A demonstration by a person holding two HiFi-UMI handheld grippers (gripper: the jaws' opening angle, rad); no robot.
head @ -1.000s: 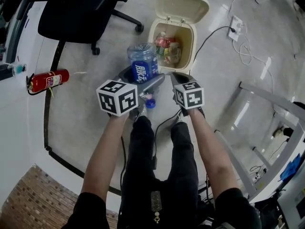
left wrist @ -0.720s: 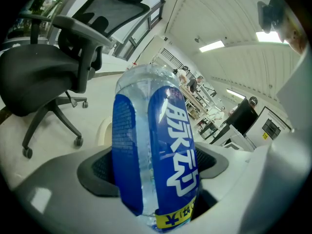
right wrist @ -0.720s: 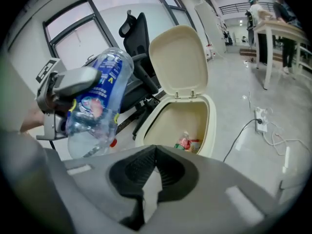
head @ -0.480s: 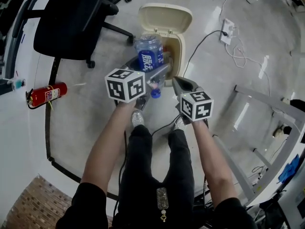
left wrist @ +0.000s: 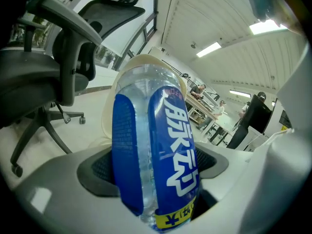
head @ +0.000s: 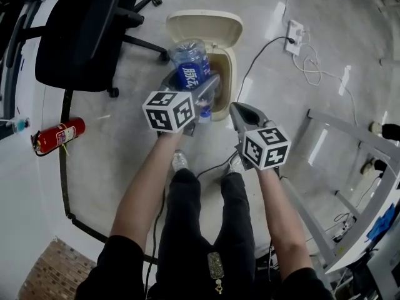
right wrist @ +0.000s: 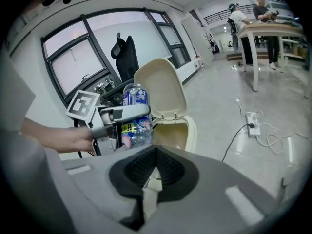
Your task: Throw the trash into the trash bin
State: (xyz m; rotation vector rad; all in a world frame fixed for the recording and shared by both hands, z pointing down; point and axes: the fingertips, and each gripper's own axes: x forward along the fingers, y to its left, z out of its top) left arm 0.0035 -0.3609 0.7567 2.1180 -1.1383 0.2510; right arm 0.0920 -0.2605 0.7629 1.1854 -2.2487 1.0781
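Observation:
A clear plastic bottle (head: 190, 67) with a blue label is the trash. My left gripper (head: 195, 91) is shut on it, cap end down toward me. It hangs over the left side of the cream trash bin (head: 230, 61), whose lid (head: 204, 27) stands open. In the left gripper view the bottle (left wrist: 152, 150) fills the space between the jaws, with the lid (left wrist: 109, 111) behind it. My right gripper (head: 242, 113) is shut and holds nothing, just right of the bin's near corner. From the right gripper view I see the bottle (right wrist: 134, 116), the bin (right wrist: 187, 130) and my shut right gripper (right wrist: 155, 172).
A black office chair (head: 81, 30) stands to the bin's left. A red fire extinguisher (head: 55, 136) lies by the wall at far left. A power strip with cables (head: 294, 30) lies on the floor at the right, and a metal frame (head: 350, 136) runs beyond it.
Both grippers have moved forward toward the bin. The bottle, held beside the bin's left edge before, now hangs over the opening. The right gripper stays shut and empty.

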